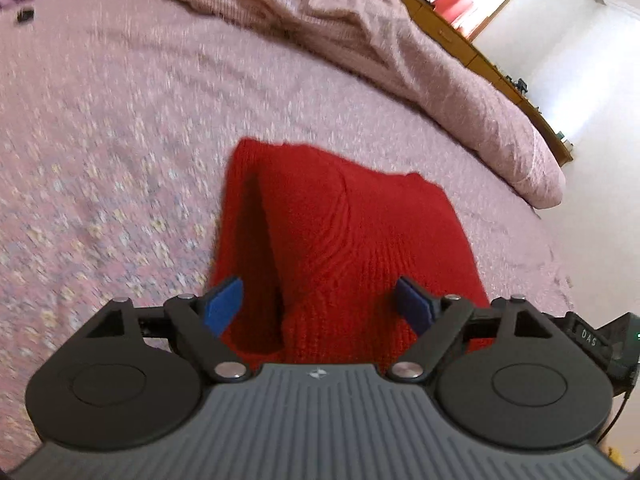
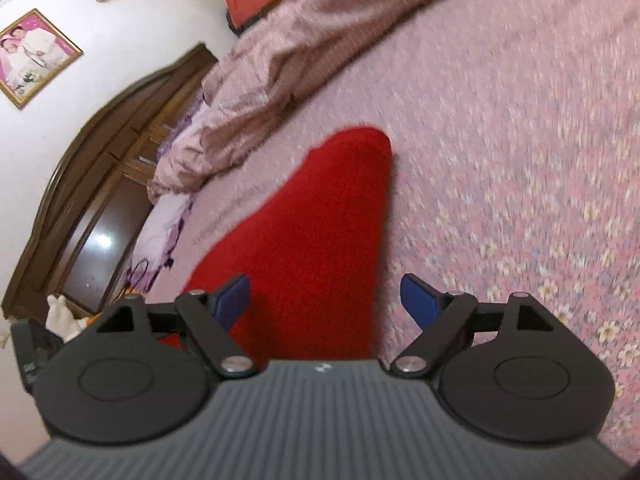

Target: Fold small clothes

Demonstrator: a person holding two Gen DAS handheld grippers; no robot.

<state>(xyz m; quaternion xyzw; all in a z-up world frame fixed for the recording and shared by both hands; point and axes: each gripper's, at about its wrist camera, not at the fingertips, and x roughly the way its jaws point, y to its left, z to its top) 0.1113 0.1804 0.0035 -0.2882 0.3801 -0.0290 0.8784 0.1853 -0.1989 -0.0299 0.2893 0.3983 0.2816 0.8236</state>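
A red knitted garment (image 1: 336,232) lies folded on the pink flowered bedspread (image 1: 120,140). In the left wrist view it has a raised fold with a dark gap along its left side. My left gripper (image 1: 320,304) hangs just over its near end, jaws wide apart, blue pads (image 1: 224,304) clear of the knit. In the right wrist view the same red garment (image 2: 312,240) narrows to a rounded tip farther away. My right gripper (image 2: 326,302) stands open above its near edge, the right pad (image 2: 420,300) over bare bedspread (image 2: 500,160). Neither holds anything.
A bunched pink quilt (image 1: 400,60) runs along the far side of the bed, also as the quilt (image 2: 260,80) in the right view. A dark wooden headboard (image 2: 100,184) and a framed picture (image 2: 32,56) stand at the left; a wooden ledge (image 1: 500,76) at the right.
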